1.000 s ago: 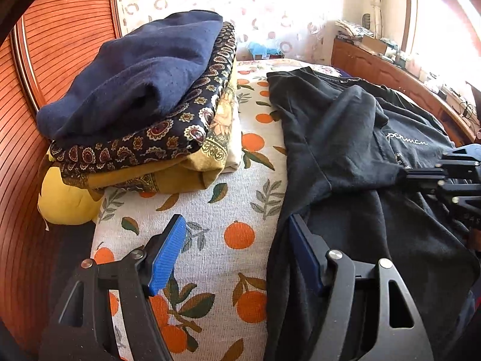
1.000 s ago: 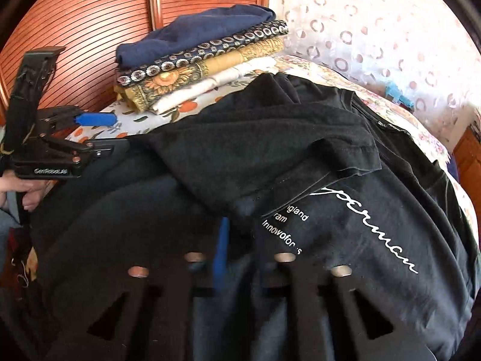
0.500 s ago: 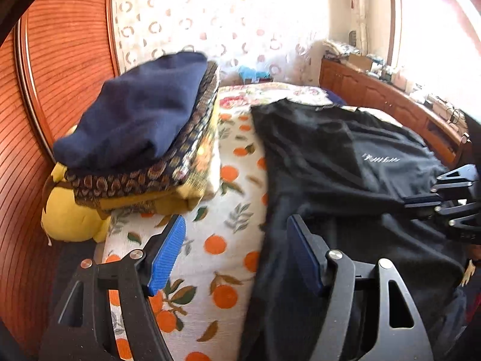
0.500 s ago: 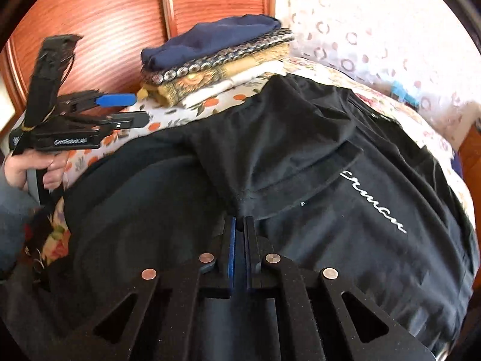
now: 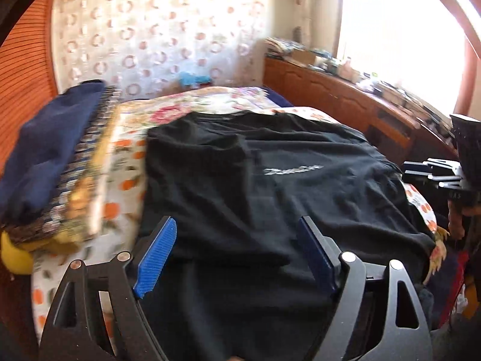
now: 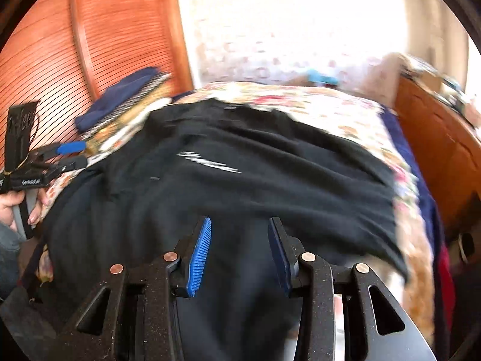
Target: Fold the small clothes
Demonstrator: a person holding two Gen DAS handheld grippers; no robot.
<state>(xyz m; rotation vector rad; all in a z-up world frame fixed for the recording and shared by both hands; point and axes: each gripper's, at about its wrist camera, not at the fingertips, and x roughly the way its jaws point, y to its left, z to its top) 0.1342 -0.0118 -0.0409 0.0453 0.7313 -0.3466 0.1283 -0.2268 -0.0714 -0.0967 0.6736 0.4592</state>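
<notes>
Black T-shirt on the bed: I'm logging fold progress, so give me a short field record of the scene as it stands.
garment: black T-shirt, spread on the bed, white lettering facing up
fold state: one sleeve side lies folded over the body
surface: fruit-print bedspread
finished pile: folded clothes stack, beside the shirt, near the wooden headboard
left tool: open, nothing gripped
right tool: jaws just opening, no cloth pinched

A black shirt (image 5: 270,186) with white writing (image 5: 291,169) is seen on a sheet (image 5: 126,180) dotted with oranges. A dark blue cloth (image 5: 45,147) is seen on the pile.
</notes>
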